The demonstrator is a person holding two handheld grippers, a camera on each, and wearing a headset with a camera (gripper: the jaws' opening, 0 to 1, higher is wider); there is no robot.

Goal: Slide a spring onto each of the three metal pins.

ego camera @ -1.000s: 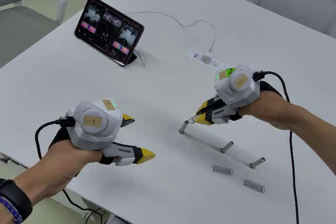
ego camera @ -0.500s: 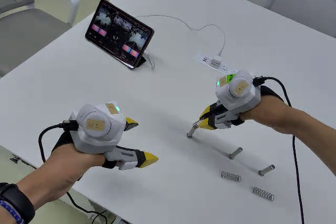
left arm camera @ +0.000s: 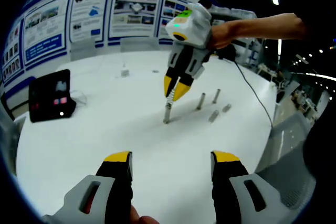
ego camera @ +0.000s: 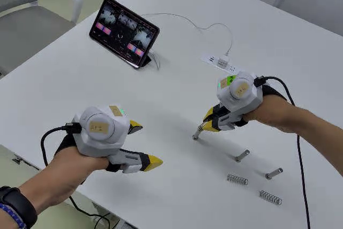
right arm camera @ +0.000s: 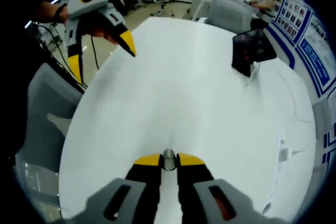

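Observation:
My right gripper (ego camera: 206, 125) is shut on a small spring (right arm camera: 168, 156), whose free end meets the top of the nearest metal pin (ego camera: 197, 133). From the left gripper view the spring (left arm camera: 169, 98) hangs from the yellow tips straight above that pin (left arm camera: 167, 115). Two bare pins (ego camera: 242, 155) (ego camera: 274, 173) stand to the right. Beside them two loose springs (ego camera: 237, 179) (ego camera: 270, 197) lie on the white table (ego camera: 177, 95). My left gripper (ego camera: 143, 144) hovers open and holds nothing, well left of the pins.
A tablet (ego camera: 124, 31) on a stand sits at the back left, and a white cable runs from it to a power strip (ego camera: 221, 63). A chair (ego camera: 43, 4) stands beyond the table's left edge. The table's near edge runs under my left hand.
My right gripper has brought the spring down and closer, onto the top of the nearest pin. My left gripper stays where it was, open. The head camera has shifted a little.

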